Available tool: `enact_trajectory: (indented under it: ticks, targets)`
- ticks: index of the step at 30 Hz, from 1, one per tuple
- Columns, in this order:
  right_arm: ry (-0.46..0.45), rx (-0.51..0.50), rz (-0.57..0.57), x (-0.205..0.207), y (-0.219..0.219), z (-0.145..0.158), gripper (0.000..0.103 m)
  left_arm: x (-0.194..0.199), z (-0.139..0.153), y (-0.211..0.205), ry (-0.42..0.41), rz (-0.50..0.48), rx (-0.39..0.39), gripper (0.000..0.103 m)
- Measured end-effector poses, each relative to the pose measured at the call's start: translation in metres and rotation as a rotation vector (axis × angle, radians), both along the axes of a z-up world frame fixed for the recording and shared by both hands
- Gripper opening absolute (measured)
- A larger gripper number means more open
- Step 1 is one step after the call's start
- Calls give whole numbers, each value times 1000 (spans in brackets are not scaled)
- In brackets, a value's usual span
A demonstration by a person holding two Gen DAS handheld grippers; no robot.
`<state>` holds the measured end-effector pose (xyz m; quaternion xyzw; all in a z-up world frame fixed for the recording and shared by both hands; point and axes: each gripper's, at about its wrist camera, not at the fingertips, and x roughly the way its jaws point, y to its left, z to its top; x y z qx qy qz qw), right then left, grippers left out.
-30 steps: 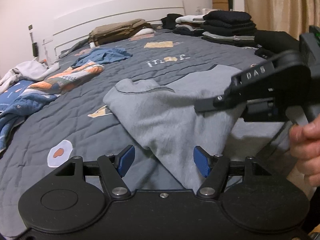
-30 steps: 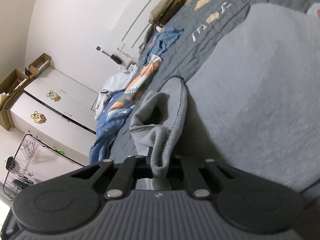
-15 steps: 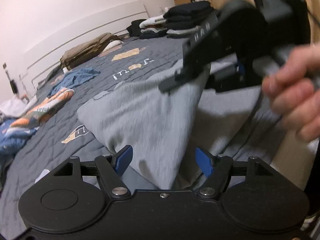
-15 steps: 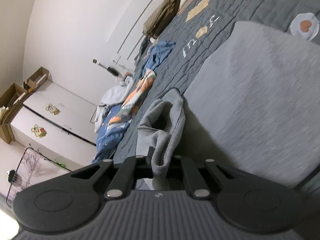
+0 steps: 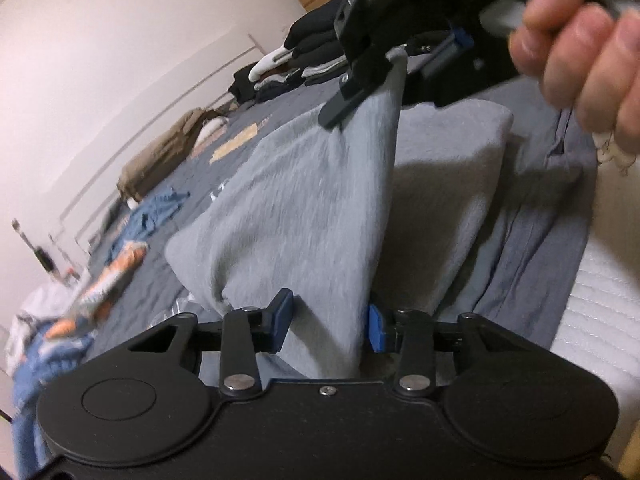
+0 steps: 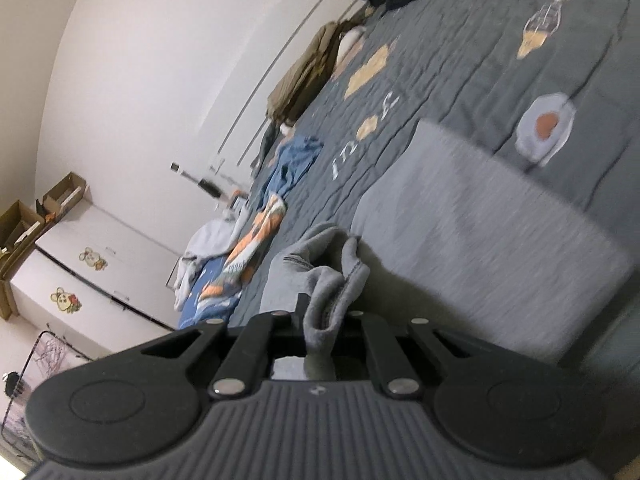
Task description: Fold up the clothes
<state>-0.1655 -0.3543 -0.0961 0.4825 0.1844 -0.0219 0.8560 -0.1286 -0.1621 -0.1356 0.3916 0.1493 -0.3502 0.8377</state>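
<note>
Jaws of the right gripper [image 6: 322,320] pinching a bunched edge of the light grey fleece sweatshirt [image 5: 304,208], left gripper [image 5: 326,330] jaws just closing around a lower fold, pads at its sides, garment lifted above the dark grey quilted bed [image 6: 460,52].

Bed [image 6: 460,60] with dark grey quilt, printed patches and lettering. Grey sweatshirt [image 6: 480,240] lies on it directly ahead of the right gripper [image 6: 320,312], spread flat to that gripper's right. Further ahead on its left: blue garment [image 6: 296,160], orange-patterned garment [image 6: 256,240], pale garment [image 6: 208,240]. Far end of bed: folded brown clothes [image 6: 308,68], beyond them a dark folded stack [image 5: 316,52]. Near edge, right of the left gripper [image 5: 328,320]: grey-blue sheet [image 5: 532,240] draped over white mattress [image 5: 600,300].
</note>
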Motion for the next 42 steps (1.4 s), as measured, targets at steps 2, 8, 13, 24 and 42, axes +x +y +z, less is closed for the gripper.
enact_trajectory:
  ticks: [2,8,13,24,42]
  targets:
    - [-9,-9,-21,-6,-7,1,6,-2,-5,-7,-37,-14,31,39]
    - [-30,-19,-104,-25,-35,5,6,-8,-13,-19,-118,-58,101,40]
    - [-2,-1,-143,-34,-48,-5,5,-6,-15,-20,-157,-75,172,39]
    - [-66,-137,-189,-51,-48,17,5,-11,-8,-18,-199,-99,161,44]
    - [32,-228,-217,-46,-46,6,5,-14,-29,-26,-226,-128,224,33]
